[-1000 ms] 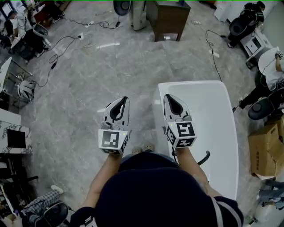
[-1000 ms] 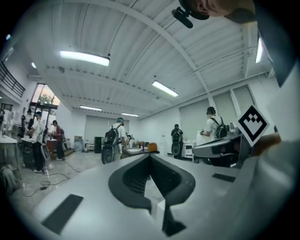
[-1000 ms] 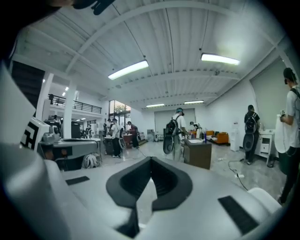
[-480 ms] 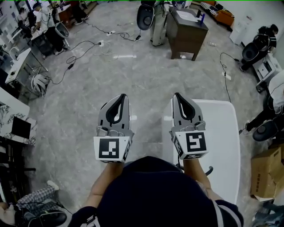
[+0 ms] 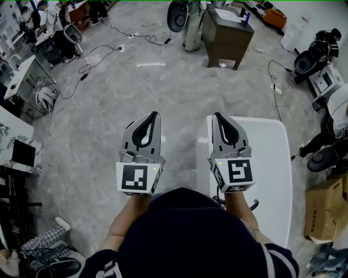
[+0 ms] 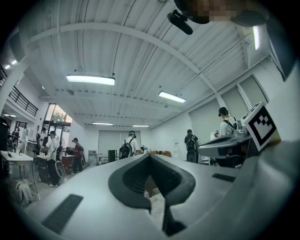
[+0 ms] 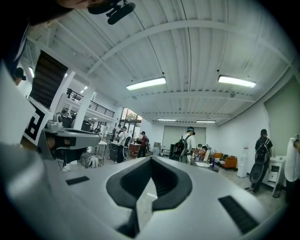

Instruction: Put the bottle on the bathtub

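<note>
The white bathtub lies on the grey floor at my right. A small blue bottle stands on a brown washstand far ahead; in the right gripper view the bottle shows tiny in the distance. My left gripper is held over the bare floor, left of the tub, its jaws shut with nothing in them. My right gripper hovers over the tub's near left edge, also shut and empty. In their own views the left gripper and right gripper point across the room, jaw tips meeting.
Cables trail over the floor at the upper left. Office chairs and desks with people stand around the room's edges. Cardboard boxes sit right of the tub. A black hose lies in the tub's near end.
The head view has swung forward, bringing the washstand and bottle fully into sight. Both grippers stay side by side and shut, raised slightly.
</note>
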`<state>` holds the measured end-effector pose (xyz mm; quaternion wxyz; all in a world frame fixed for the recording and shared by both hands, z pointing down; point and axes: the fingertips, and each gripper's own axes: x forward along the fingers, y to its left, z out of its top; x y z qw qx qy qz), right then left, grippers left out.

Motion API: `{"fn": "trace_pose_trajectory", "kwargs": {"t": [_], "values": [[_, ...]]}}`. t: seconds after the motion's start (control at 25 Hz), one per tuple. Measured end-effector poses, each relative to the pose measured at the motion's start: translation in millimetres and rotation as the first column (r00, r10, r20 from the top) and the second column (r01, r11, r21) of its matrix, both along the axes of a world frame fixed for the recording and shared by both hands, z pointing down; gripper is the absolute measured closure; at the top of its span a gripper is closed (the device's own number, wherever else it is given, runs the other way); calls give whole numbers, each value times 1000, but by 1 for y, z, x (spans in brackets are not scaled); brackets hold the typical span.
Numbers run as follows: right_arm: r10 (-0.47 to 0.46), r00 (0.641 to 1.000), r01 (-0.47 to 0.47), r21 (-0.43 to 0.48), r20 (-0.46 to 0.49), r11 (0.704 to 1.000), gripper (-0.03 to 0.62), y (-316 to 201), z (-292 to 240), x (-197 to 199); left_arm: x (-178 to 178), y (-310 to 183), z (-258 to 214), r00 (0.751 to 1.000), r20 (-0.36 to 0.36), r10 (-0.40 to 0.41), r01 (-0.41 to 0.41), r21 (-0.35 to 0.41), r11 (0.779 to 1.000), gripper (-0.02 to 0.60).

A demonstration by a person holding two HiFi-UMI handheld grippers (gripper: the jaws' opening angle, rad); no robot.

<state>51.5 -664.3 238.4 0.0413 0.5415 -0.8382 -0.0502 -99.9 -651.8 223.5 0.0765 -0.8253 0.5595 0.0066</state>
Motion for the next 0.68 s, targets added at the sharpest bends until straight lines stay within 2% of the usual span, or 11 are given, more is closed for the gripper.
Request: {"fn": "trace_pose_trajectory", "kwargs": {"t": [0.44, 0.68], "values": [[-6, 999, 6, 2, 40, 1000, 568, 6, 1, 16, 21, 8, 5, 1000, 12, 26, -26, -14, 1000, 558], [-3, 999, 4, -3, 41, 1000, 568, 7, 0, 34, 40, 10, 0, 1000, -4, 25, -25, 3, 1000, 558]]}}
